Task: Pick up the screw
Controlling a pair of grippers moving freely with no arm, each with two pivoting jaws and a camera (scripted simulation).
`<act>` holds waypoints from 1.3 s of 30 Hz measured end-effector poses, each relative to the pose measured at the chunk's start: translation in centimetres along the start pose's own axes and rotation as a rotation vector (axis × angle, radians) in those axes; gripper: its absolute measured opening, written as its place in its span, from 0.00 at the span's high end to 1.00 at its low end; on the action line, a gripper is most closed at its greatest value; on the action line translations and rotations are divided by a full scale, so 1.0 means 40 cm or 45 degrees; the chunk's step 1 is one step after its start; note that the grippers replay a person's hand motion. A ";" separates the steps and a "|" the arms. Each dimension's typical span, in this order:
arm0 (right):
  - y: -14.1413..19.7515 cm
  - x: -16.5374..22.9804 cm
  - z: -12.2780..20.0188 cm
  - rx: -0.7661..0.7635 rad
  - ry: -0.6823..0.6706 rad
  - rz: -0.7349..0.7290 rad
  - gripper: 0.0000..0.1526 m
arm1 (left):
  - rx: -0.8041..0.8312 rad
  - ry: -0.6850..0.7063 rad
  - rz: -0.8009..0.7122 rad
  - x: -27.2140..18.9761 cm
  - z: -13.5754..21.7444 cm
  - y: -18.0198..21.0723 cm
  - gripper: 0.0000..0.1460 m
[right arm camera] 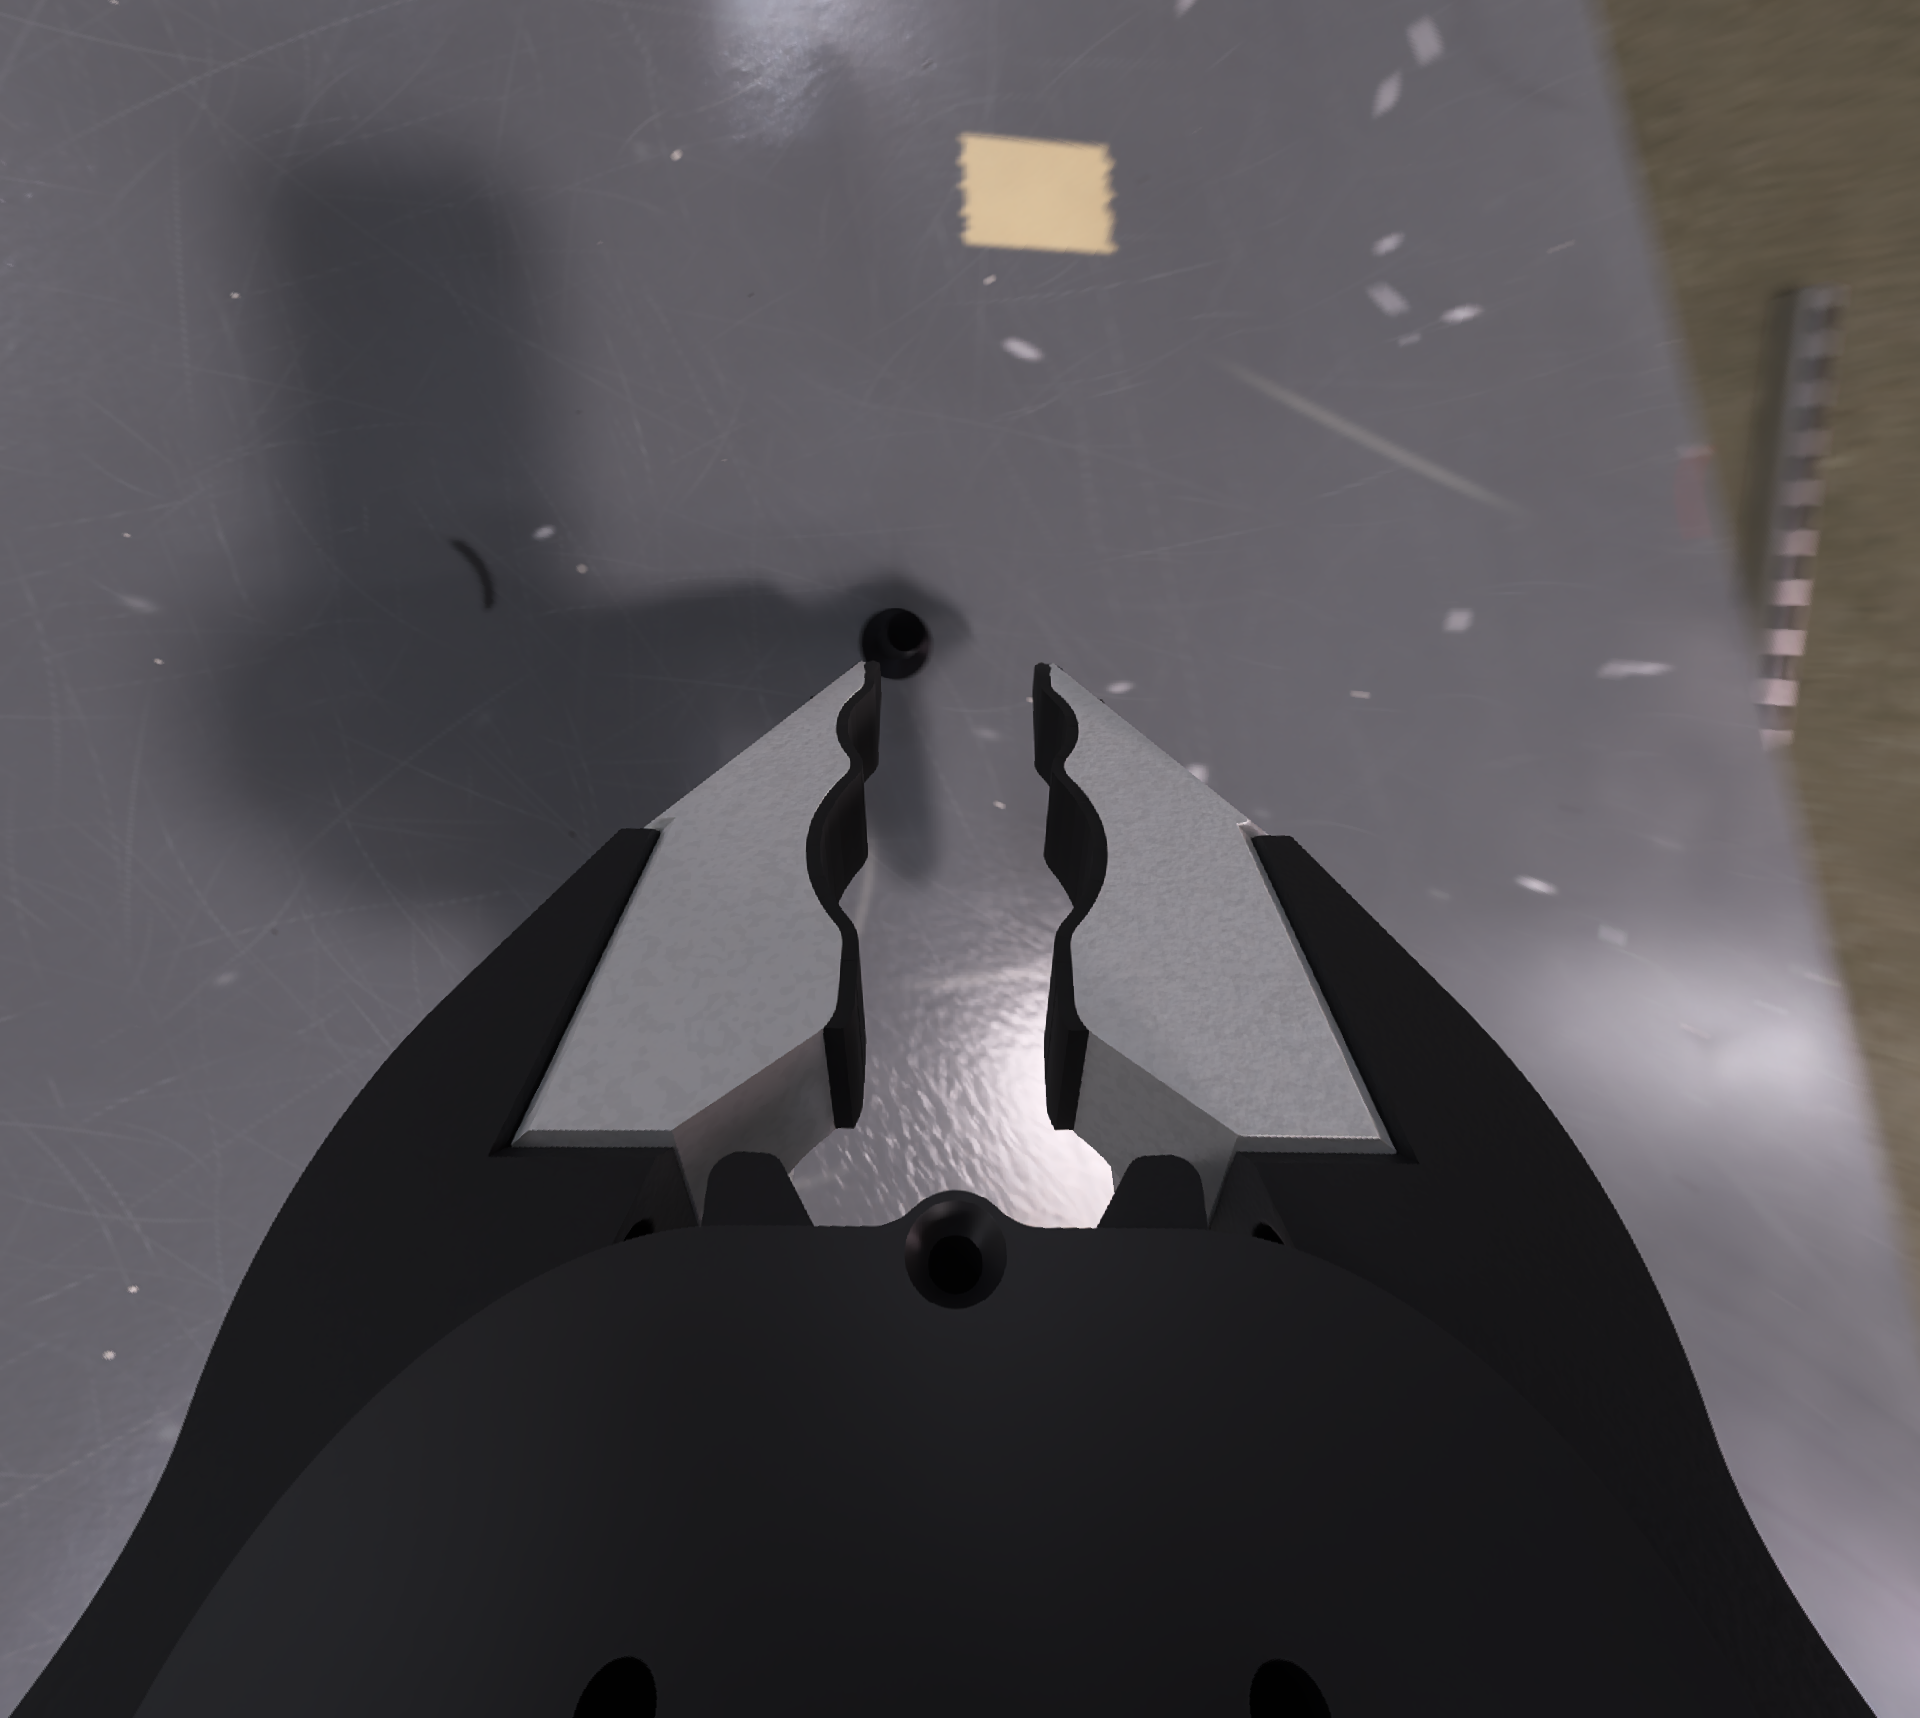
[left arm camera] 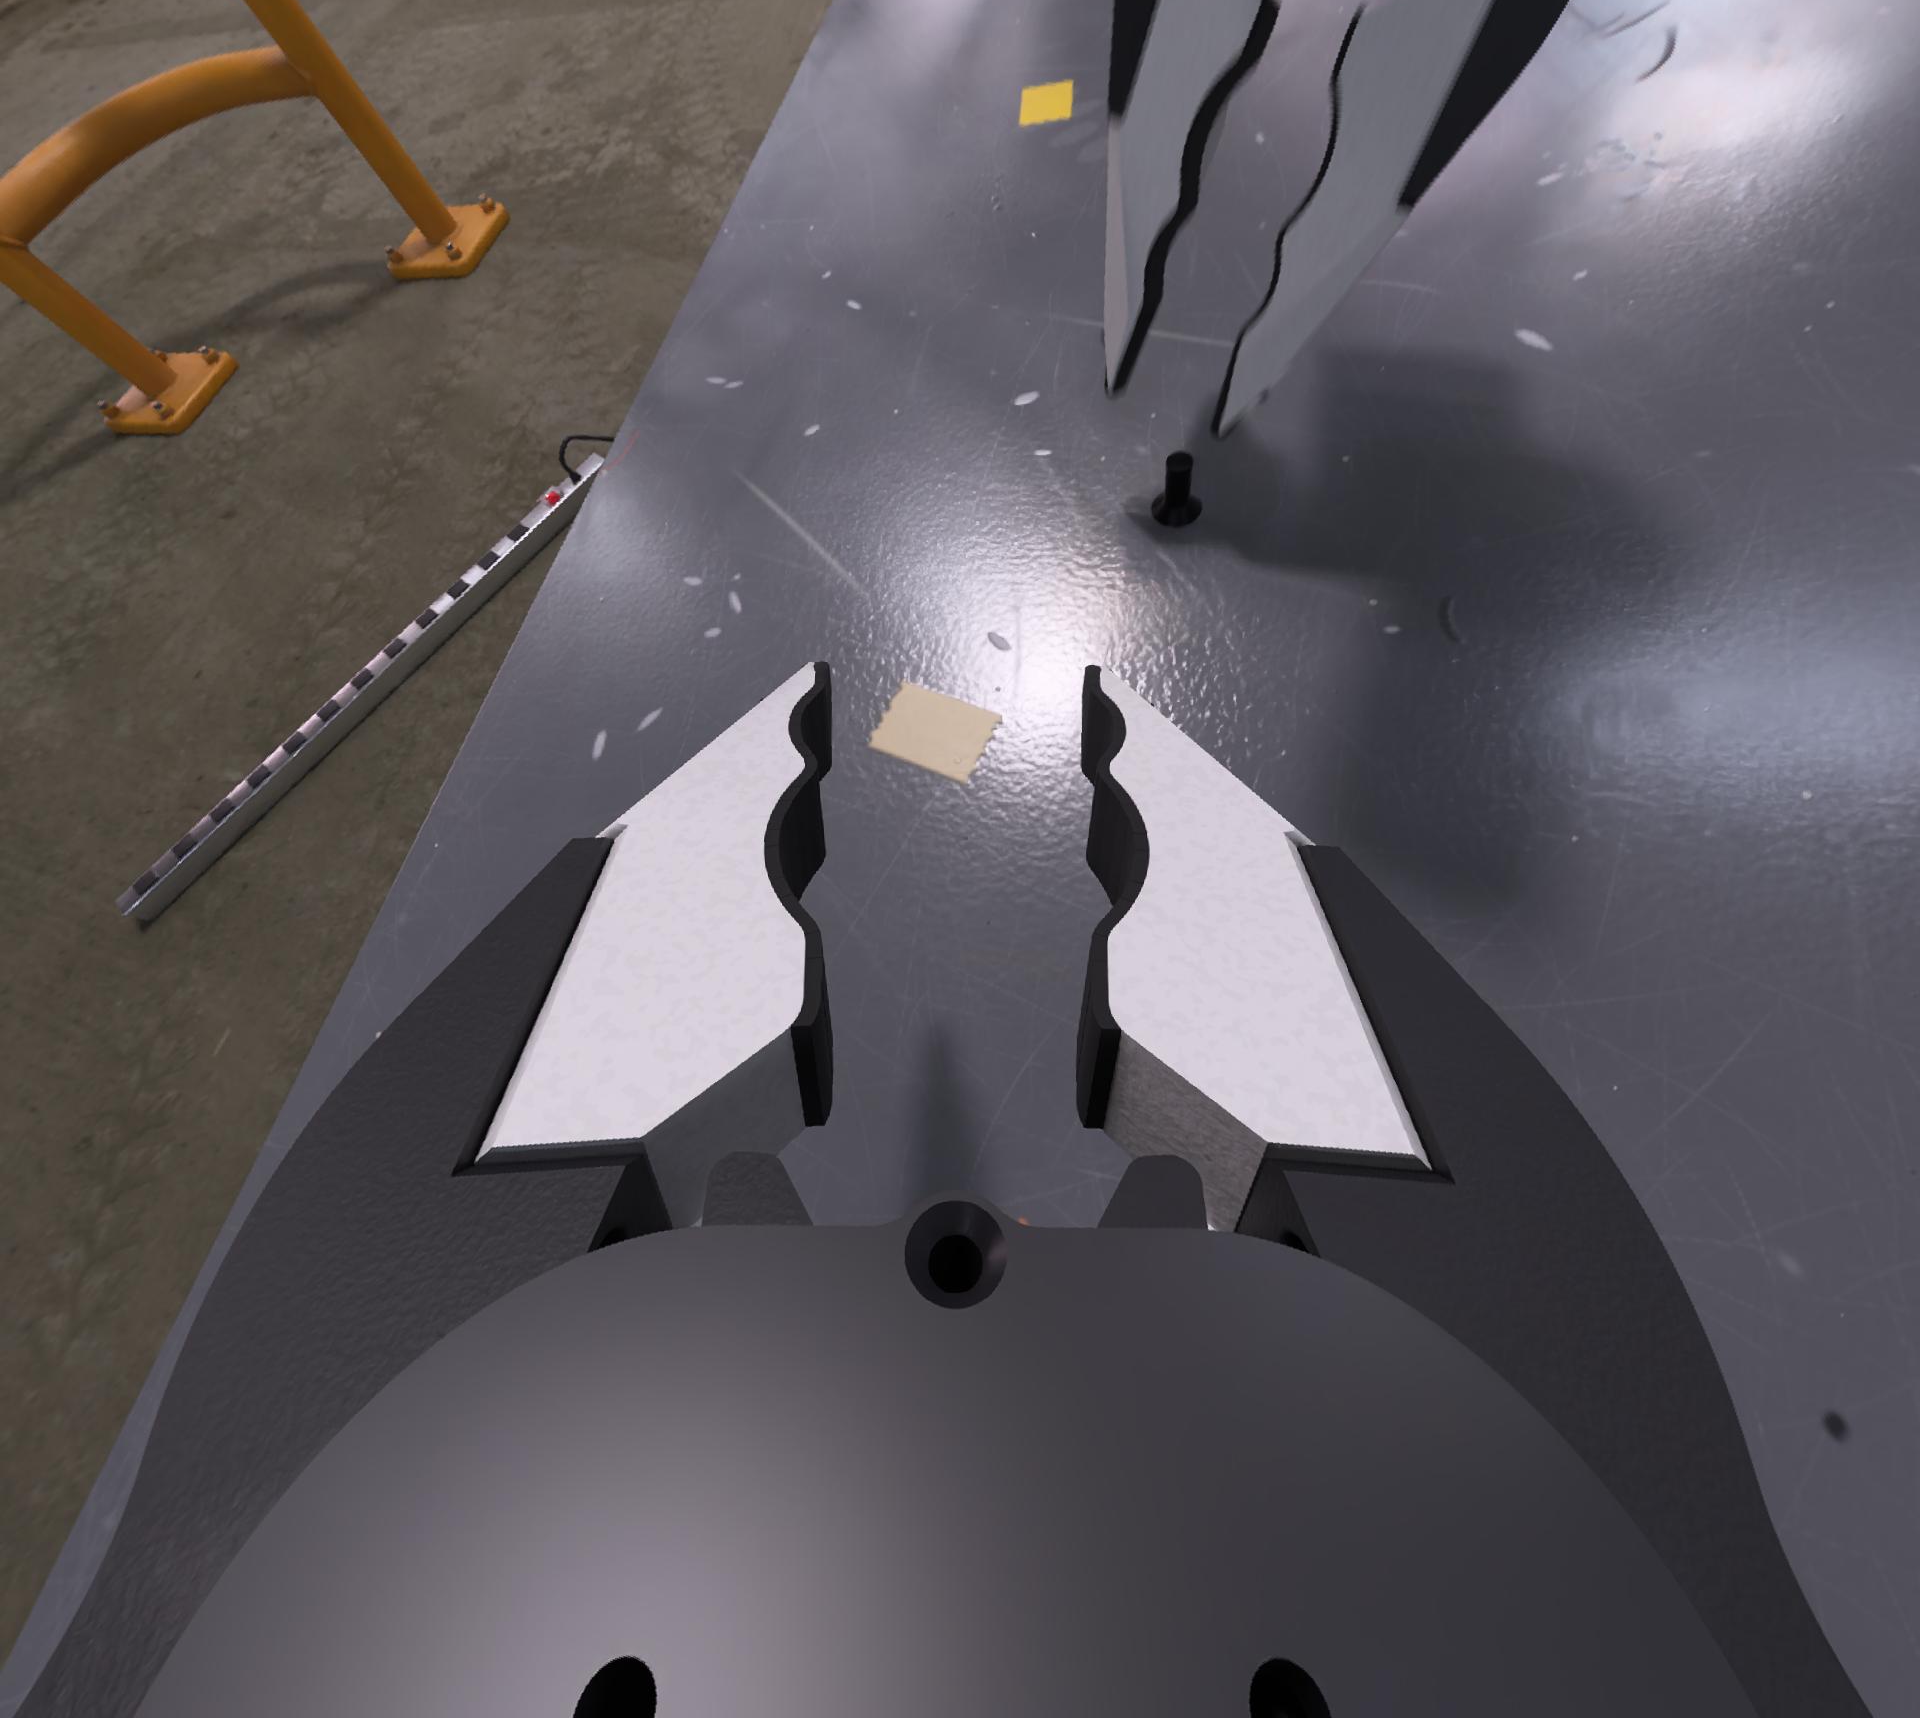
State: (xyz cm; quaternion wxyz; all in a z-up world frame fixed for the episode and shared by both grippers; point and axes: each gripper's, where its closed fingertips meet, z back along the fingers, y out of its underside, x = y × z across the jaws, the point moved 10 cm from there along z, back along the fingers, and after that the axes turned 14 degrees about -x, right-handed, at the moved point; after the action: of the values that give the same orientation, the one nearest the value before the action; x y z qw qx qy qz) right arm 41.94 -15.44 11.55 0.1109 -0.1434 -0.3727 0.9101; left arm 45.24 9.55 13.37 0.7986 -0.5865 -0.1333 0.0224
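Observation:
A small black screw (left arm camera: 1177,487) stands head-down, shaft up, on the dark grey table (left arm camera: 1558,733). In the right wrist view the screw (right arm camera: 896,632) shows end-on, just beyond my left fingertip (right arm camera: 871,676). My right gripper (right arm camera: 954,676) is open and empty, pointing down at the table; in the left wrist view the right gripper (left arm camera: 1171,406) hangs just above and behind the screw, apart from it. My left gripper (left arm camera: 956,681) is open and empty, low over the table, well short of the screw.
A tan tape patch (left arm camera: 935,733) lies between my left fingertips; it also shows in the right wrist view (right arm camera: 1037,193). A yellow patch (left arm camera: 1045,105) lies farther off. The table's left edge drops to a concrete floor with an orange rail (left arm camera: 312,68) and a power strip (left arm camera: 364,692).

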 end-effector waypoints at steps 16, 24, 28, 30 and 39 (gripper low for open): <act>-0.081 0.086 0.062 -0.240 0.227 0.174 0.95 | -0.033 -0.080 0.169 0.000 0.018 -0.069 0.67; -0.183 0.332 0.046 -0.177 0.380 0.498 0.95 | -0.028 -0.033 0.167 -0.062 0.117 -0.183 0.70; -0.173 0.406 -0.030 -0.070 0.464 0.668 0.95 | 0.132 0.021 0.240 -0.115 0.112 -0.163 0.64; -0.163 0.426 -0.054 -0.046 0.550 0.727 0.95 | 0.192 0.027 0.245 -0.143 0.126 -0.153 0.63; -0.162 0.460 -0.077 -0.080 0.727 0.894 0.95 | 0.205 0.076 0.442 -0.284 0.107 -0.037 0.91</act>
State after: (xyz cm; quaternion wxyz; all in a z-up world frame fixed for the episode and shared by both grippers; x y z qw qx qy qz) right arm 26.41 -3.23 10.76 -0.1104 -0.5097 -0.2833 0.8049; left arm 33.09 10.89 13.84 0.8307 -0.5352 -0.0040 0.1530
